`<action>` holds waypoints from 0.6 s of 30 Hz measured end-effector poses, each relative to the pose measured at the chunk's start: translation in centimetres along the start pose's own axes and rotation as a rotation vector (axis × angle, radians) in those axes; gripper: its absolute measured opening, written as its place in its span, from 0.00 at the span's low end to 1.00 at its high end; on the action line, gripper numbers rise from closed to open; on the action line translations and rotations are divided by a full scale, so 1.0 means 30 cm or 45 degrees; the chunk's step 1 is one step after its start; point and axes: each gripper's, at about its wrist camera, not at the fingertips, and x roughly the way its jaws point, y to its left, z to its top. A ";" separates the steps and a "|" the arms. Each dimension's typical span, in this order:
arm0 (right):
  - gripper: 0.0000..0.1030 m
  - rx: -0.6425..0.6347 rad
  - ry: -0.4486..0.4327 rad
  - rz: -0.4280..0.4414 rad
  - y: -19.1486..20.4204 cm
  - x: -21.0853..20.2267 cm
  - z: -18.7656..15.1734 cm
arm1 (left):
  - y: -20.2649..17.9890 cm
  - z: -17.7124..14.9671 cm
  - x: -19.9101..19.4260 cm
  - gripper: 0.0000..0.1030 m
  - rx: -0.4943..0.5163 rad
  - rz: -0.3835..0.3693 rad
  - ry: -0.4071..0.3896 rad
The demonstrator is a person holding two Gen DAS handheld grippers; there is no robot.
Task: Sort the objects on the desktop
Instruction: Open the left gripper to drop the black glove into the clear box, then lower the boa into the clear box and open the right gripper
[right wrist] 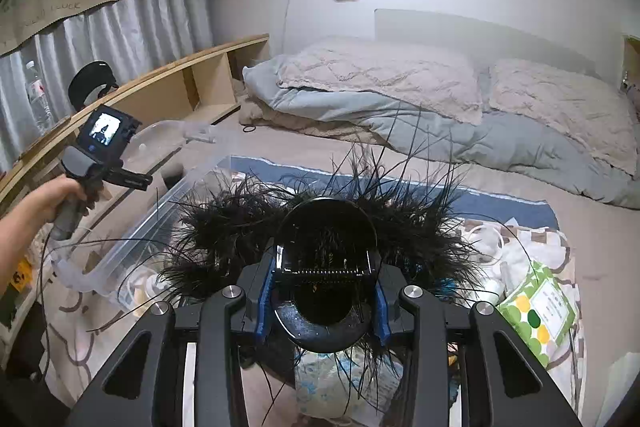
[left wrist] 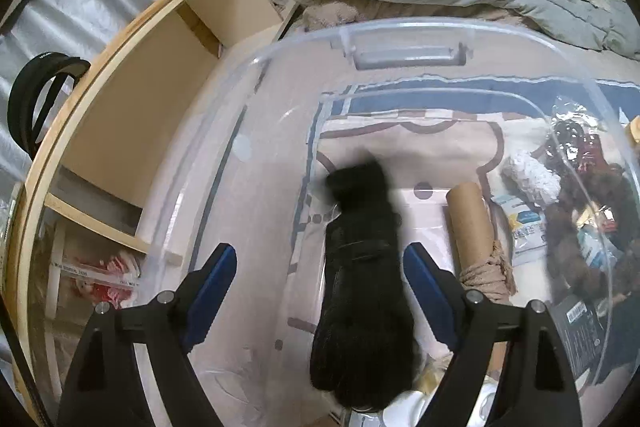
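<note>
In the left wrist view my left gripper stands open over a clear plastic storage box. A long black furry piece lies between its blue pads without touching them, and it is blurred. In the right wrist view my right gripper is shut on a black feathered hair comb, its round black base and metal teeth clamped between the pads. Wispy feathers spread out to both sides. A hand holds the left tool above the box at the left.
The box holds a cardboard tube, a white fluffy item, brown fur and packets. A wooden shelf runs along the left. Bedding lies behind. A green dotted packet sits on the patterned mat at the right.
</note>
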 end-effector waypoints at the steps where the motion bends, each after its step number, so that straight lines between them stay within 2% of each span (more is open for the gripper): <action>1: 0.38 0.000 0.001 0.003 0.001 0.001 0.000 | 0.008 0.001 -0.010 0.83 0.002 -0.008 -0.006; 9: 0.38 -0.024 0.002 0.025 0.031 0.000 -0.001 | 0.066 -0.038 -0.106 0.83 -0.047 -0.095 -0.054; 15: 0.38 -0.076 0.025 0.085 0.099 0.038 0.003 | 0.083 -0.102 -0.244 0.83 -0.092 -0.201 -0.155; 18: 0.38 -0.149 0.005 0.151 0.165 0.067 0.028 | 0.089 -0.141 -0.316 0.83 -0.111 -0.234 -0.221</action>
